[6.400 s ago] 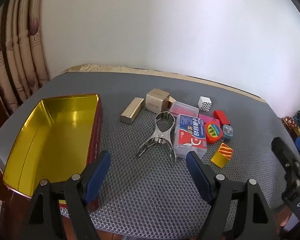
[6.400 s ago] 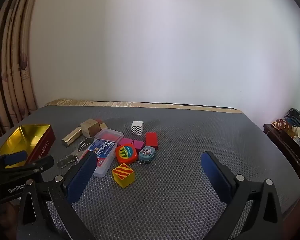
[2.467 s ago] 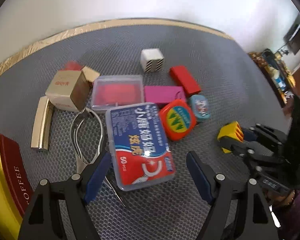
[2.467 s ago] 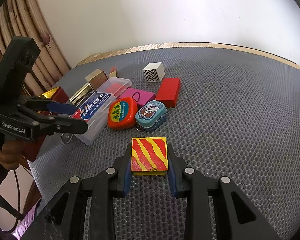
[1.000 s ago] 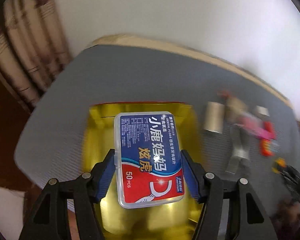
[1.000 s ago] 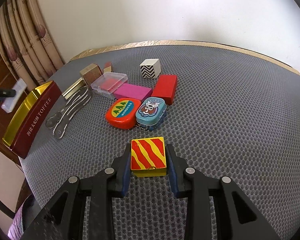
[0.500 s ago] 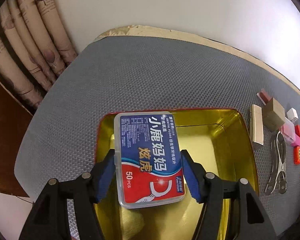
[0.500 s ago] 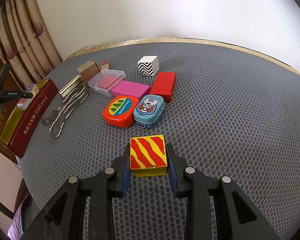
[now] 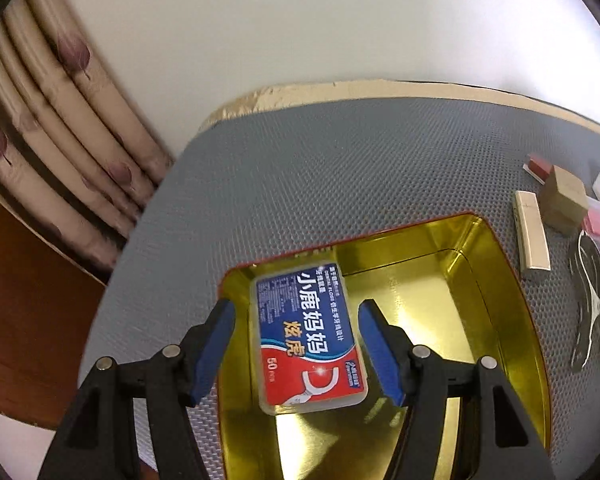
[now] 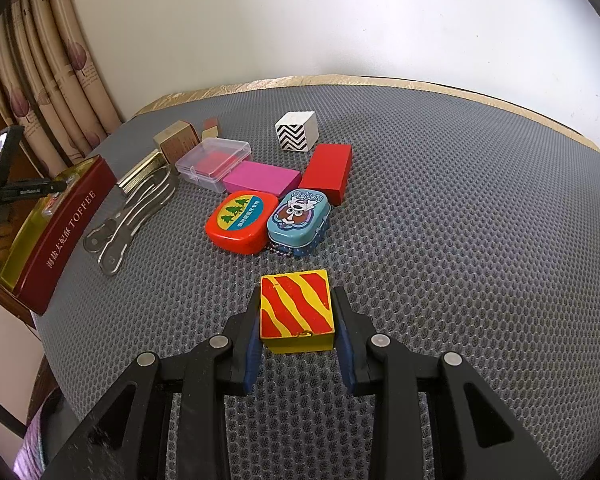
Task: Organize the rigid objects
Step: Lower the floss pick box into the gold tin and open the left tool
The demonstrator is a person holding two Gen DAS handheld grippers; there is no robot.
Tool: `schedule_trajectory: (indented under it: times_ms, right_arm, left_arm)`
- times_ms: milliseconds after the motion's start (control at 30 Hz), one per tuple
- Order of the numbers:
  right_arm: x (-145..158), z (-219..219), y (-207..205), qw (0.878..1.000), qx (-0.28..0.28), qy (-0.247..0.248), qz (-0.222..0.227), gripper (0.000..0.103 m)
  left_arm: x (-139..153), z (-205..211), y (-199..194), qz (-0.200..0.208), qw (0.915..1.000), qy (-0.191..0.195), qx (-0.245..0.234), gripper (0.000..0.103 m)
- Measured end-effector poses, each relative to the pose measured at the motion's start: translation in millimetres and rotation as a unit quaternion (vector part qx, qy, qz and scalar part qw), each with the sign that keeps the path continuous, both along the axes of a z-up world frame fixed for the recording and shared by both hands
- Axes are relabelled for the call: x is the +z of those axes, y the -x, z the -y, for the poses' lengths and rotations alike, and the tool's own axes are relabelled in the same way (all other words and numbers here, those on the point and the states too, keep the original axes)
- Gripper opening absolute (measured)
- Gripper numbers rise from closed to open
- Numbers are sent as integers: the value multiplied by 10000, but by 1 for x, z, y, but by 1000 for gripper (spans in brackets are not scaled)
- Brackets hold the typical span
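Observation:
A clear floss box with a blue and red label lies tilted inside the gold-lined toffee tin, near its left end. My left gripper hangs over it, open, with a strip of gold showing between each blue pad and the box. In the right wrist view the tin's red side stands at the far left, with the left gripper above it. My right gripper is shut on a yellow block with red stripes, held low over the grey mesh table.
Right of the tin lie a gold bar, a kraft box and a metal tool. Ahead of the right gripper: an orange tin, a blue tin, a pink box, a red block, a clear case, a zigzag cube.
The left gripper has rolled and sunk toward the tin, and the floss box has come free of its pads and dropped into the tin. The right gripper keeps still with the block.

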State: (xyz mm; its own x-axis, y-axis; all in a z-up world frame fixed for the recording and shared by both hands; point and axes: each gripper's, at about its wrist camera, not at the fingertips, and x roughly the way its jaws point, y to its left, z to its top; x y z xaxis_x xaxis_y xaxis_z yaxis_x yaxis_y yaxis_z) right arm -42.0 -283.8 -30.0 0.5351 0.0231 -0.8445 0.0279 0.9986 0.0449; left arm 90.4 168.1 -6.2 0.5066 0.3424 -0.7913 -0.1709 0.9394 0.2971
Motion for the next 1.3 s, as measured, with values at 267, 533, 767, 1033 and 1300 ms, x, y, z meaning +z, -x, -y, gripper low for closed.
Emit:
schedule_trajectory:
  times_ms: [267, 533, 767, 1033, 1300]
  right_arm:
    - [0, 0, 0, 10000, 11, 28, -5, 29]
    - [1, -6, -1, 9997, 32, 214, -137, 28]
    - [18, -29, 4, 9999, 76, -30, -149, 28]
    - [81, -109, -14, 9954, 821, -406, 280, 28]
    - [103, -236, -70, 9771, 1914, -897, 245, 28]
  left_arm:
    - [63, 51, 67, 897, 9959, 94, 11, 66]
    - [110, 92, 131, 1219, 9921, 273, 74, 66]
    - [113, 100, 156, 1152, 9932, 162, 25, 66]
    - [99, 86, 171, 1041, 9940, 312, 144, 66]
    - [67, 41, 172, 666, 9931, 433, 859, 66]
